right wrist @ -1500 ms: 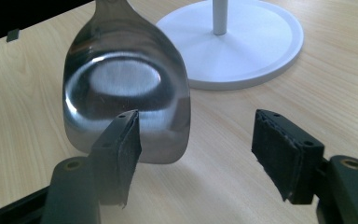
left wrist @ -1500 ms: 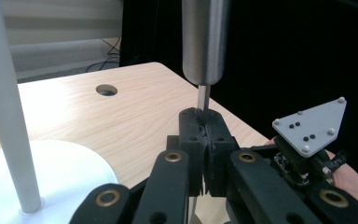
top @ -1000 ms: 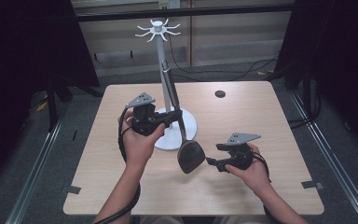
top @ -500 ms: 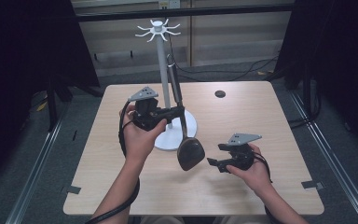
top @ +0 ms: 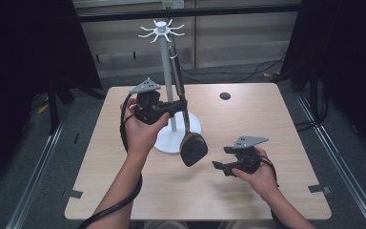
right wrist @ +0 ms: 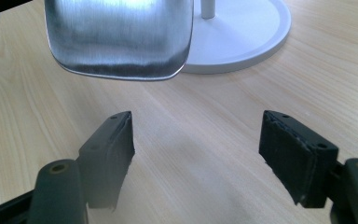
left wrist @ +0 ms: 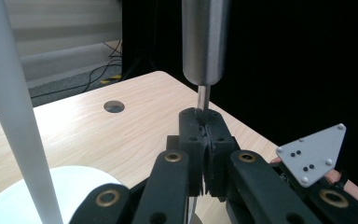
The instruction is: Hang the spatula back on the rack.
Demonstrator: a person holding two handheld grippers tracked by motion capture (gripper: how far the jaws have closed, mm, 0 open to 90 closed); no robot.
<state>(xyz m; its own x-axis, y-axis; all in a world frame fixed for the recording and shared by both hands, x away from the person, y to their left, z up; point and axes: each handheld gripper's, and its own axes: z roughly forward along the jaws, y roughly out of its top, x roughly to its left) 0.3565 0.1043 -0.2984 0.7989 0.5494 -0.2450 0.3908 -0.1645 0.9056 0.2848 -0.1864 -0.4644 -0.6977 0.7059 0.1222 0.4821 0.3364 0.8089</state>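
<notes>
Two jaws of the left gripper (left wrist: 206, 140) clamped on the spatula's (top: 193, 148) thin shank; right gripper (right wrist: 198, 158) wide, empty.

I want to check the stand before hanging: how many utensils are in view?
1. One metal spatula, held upright beside the white stand by the left gripper; none hangs on the hooks.

Bright, even overhead light on the table (top: 276, 119); dark surroundings; blurred close foregrounds.

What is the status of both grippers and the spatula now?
Left gripper shut on spatula neck, blade clear of table. Right gripper open, empty. White stand close beside.
</notes>
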